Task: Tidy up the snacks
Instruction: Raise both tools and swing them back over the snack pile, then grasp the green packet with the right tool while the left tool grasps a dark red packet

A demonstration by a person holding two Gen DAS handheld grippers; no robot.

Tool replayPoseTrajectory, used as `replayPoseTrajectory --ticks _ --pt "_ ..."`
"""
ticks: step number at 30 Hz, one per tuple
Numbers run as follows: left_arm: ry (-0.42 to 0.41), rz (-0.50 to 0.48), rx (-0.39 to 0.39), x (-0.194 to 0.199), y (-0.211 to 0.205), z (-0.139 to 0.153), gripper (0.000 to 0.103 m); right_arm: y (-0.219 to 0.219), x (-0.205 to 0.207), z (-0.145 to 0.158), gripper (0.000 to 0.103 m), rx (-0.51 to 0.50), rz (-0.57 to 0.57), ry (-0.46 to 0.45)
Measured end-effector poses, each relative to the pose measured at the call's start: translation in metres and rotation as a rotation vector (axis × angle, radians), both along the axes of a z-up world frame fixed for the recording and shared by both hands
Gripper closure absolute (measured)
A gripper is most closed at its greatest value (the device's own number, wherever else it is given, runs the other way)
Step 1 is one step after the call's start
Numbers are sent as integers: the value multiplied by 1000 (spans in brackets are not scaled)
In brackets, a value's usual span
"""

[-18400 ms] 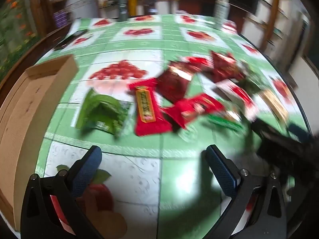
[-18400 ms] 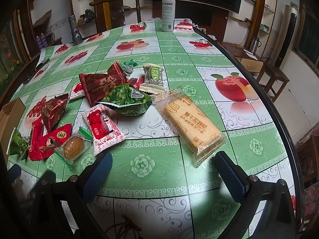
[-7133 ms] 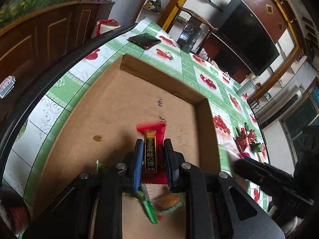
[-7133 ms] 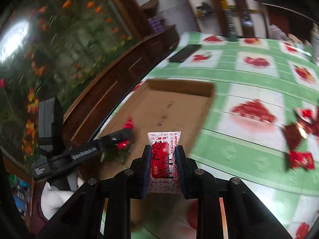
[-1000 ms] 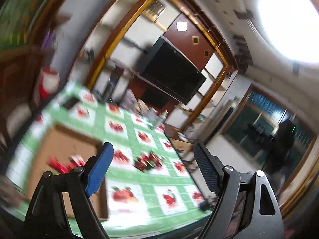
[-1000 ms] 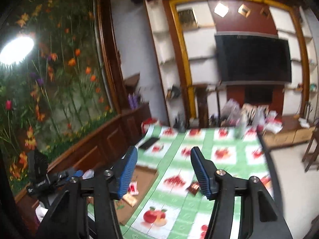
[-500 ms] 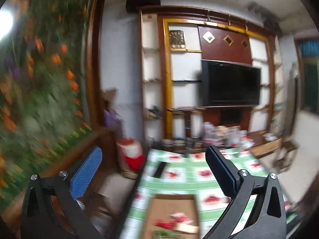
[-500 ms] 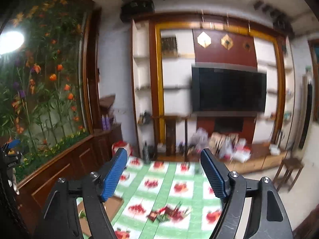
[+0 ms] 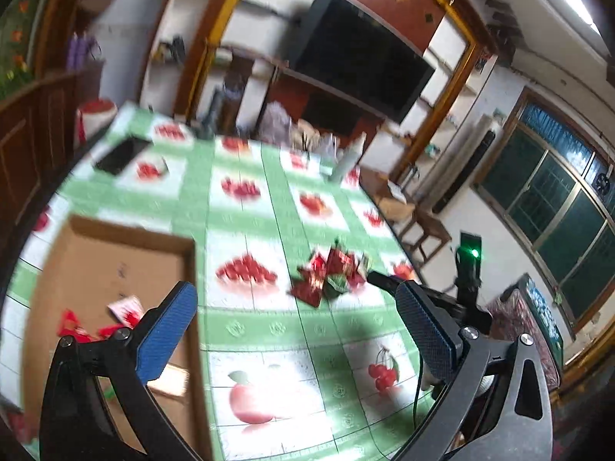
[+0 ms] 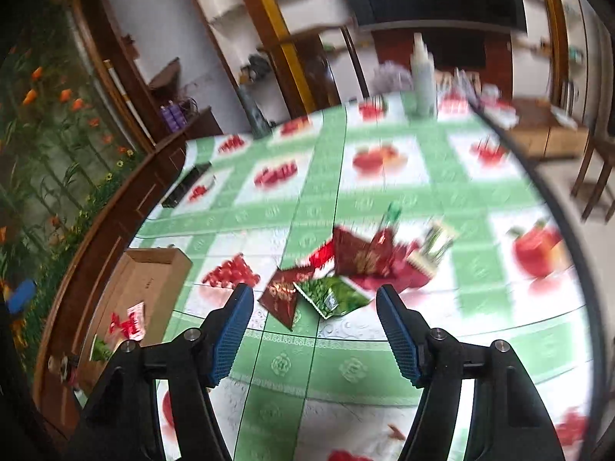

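A pile of red and green snack packets (image 9: 330, 274) lies on the green fruit-print table; in the right wrist view the pile (image 10: 357, 269) is just past the fingers. A cardboard box (image 9: 111, 265) at the table's left holds several packets (image 9: 123, 309); the box (image 10: 142, 288) also shows in the right wrist view. My left gripper (image 9: 296, 334) is open and empty above the table near the box. My right gripper (image 10: 315, 334) is open and empty, above the table in front of the pile.
A white spray bottle (image 10: 423, 77) stands at the table's far end. A black phone (image 9: 121, 155) lies at the far left. The round table edge (image 10: 557, 207) curves on the right, with chairs (image 10: 599, 176) beyond. The other gripper (image 9: 461, 299) shows at the right of the left wrist view.
Both grippers have swung down from facing the room's far wall toward the table. The box and the snack pile have come close into view. Both stay open and empty.
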State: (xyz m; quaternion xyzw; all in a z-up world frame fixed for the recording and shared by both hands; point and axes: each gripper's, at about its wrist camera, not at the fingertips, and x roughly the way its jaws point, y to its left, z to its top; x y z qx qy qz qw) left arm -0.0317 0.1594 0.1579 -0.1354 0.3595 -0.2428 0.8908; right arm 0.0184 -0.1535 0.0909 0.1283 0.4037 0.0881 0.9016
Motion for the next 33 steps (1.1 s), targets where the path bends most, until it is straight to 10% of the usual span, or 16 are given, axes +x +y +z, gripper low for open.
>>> replayPoseTrajectory --ticks 8,10,12,33 --pt "93 -83 30 24 -43 -43 10 27 36 -50 36 -99 -23 46" --pt "105 -92 29 29 -50 -49 10 26 40 -61 54 -96 -17 54" --pt "115 -103 39 37 -60 -59 10 22 41 -65 93 -76 -19 62" --pt "199 -45 357 110 -161 -151 19 -38 30 -51 95 165 -84 27"
